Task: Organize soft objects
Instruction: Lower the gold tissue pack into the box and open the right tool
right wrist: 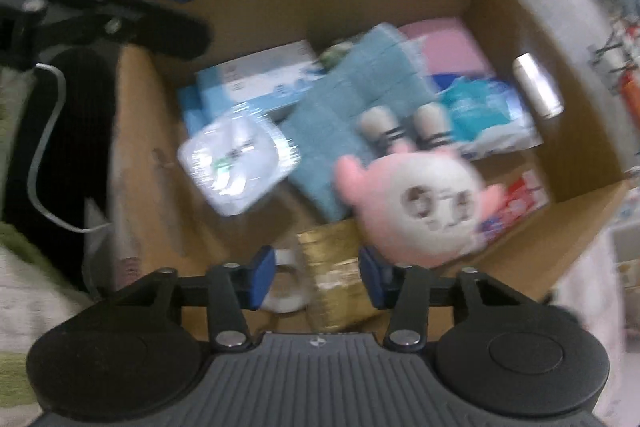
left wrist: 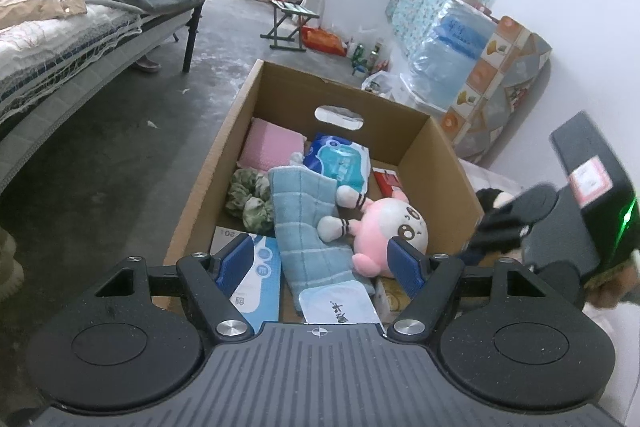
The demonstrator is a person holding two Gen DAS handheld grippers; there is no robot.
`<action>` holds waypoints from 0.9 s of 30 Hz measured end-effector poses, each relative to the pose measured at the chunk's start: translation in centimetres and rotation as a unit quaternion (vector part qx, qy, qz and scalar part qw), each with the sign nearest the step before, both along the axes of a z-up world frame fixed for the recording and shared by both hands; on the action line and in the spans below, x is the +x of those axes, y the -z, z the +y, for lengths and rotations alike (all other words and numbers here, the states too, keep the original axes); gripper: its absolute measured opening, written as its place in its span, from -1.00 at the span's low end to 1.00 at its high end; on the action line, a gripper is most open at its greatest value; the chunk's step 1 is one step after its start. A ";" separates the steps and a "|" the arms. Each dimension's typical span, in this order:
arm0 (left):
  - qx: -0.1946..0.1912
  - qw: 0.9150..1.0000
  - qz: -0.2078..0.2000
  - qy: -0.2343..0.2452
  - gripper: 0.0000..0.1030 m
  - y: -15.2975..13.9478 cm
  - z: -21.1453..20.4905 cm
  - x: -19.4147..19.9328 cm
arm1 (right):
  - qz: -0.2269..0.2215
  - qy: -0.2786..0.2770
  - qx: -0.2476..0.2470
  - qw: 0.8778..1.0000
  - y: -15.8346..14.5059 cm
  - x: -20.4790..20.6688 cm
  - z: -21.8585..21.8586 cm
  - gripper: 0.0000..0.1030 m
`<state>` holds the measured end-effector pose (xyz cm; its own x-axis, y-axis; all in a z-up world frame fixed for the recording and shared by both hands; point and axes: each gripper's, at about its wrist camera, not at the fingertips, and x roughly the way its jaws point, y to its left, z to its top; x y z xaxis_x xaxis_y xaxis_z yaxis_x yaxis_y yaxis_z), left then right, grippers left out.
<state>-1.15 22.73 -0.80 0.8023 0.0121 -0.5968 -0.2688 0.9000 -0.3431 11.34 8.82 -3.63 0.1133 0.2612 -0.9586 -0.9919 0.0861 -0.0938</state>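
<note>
An open cardboard box [left wrist: 280,83] stands on the floor. Inside it a pink-and-white plush toy [left wrist: 384,227] lies on a folded blue towel [left wrist: 304,223]. Around them are a pink cloth [left wrist: 272,145], a green scrunched fabric [left wrist: 248,199] and a blue tissue pack [left wrist: 340,159]. My left gripper [left wrist: 320,253] hovers open above the box's near end with nothing between its fingers. The blurred right wrist view looks steeply down on the plush [right wrist: 416,199] and towel [right wrist: 348,111]. My right gripper [right wrist: 318,267] hangs over a gold carton [right wrist: 336,275], jaws apart, gripping nothing.
A wipes pack [right wrist: 236,163], a tissue carton [left wrist: 260,275], a tape roll [right wrist: 286,283] and a red packet [left wrist: 388,183] also lie in the box. A bed [left wrist: 80,39] runs along the left. Bags and a folded mattress [left wrist: 500,87] stand by the right wall.
</note>
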 end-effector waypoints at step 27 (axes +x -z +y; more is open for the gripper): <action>-0.002 1.000 0.000 -0.001 0.45 -0.1 0.1 -0.3 | -0.027 0.092 -0.024 0.995 4.0 2.1 1.3 -0.82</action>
<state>-1.46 22.83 -0.74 0.8017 0.0115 -0.5976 -0.2709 0.8982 -0.3462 13.41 10.11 -7.63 0.2071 0.1854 -0.9606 -0.9533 0.2590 -0.1555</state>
